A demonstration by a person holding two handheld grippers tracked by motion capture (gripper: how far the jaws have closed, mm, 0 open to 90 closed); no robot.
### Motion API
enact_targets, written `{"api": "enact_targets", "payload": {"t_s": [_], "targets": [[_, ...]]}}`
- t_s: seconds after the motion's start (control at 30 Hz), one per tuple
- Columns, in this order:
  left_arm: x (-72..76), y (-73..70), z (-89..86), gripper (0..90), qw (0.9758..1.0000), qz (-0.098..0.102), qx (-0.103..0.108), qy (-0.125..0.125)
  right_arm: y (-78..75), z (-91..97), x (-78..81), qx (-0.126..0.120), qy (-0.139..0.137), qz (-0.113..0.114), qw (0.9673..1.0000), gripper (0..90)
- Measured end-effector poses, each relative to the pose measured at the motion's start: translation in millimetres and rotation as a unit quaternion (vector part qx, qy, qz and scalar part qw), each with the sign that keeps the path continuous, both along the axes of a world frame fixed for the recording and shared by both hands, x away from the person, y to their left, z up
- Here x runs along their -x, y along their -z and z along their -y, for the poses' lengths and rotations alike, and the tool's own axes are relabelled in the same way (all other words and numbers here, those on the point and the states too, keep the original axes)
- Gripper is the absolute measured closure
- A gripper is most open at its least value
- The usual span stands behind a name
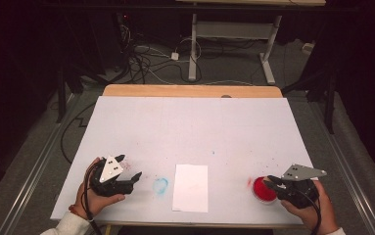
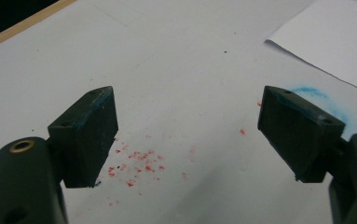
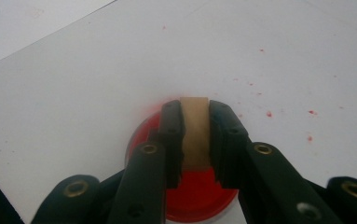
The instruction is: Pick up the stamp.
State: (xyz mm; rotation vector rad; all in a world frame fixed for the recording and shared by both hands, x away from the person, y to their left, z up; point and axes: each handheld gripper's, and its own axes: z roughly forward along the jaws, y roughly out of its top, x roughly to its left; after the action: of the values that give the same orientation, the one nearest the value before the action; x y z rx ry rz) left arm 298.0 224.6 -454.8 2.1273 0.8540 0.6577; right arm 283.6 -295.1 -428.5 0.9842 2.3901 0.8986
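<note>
- A desk (image 1: 126,127) with a white top, a wooden strip along its far edge.
- A white paper sheet (image 1: 190,187) lies flat near the front edge, about the middle.
- A red round dish (image 1: 263,190) sits right of the sheet.
- A blue smudge (image 1: 160,185) just left of the sheet (faint, ring-shaped).
- Red specks (image 2: 136,163) scattered on the surface.

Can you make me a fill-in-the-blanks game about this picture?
1. The right gripper pinches a tan block above a round dish coloured ____.
2. The left gripper has its jaws ____.
3. The sheet of paper lies ____ the two grippers.
4. The smudge beside the paper is ____.

Missing words: red, open, between, blue
</note>
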Motion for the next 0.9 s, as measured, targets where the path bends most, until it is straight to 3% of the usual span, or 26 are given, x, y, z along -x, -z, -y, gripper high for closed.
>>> {"api": "enact_targets", "payload": {"t_s": [0.47, 0.9], "targets": [[0.1, -0.2, 1.4, 19.7, 1.0000, 0.003, -0.008, -0.002, -28.3, 5.1, 8.0, -0.016, 0.002, 0.031, 0.9994, 75.8], [-0.2, -0.5, 0.9, 19.7, 1.0000, 0.004, -0.006, -0.006, -26.8, 3.4, 8.3, -0.014, -0.002, 0.028, 0.9995, 75.8]]}}
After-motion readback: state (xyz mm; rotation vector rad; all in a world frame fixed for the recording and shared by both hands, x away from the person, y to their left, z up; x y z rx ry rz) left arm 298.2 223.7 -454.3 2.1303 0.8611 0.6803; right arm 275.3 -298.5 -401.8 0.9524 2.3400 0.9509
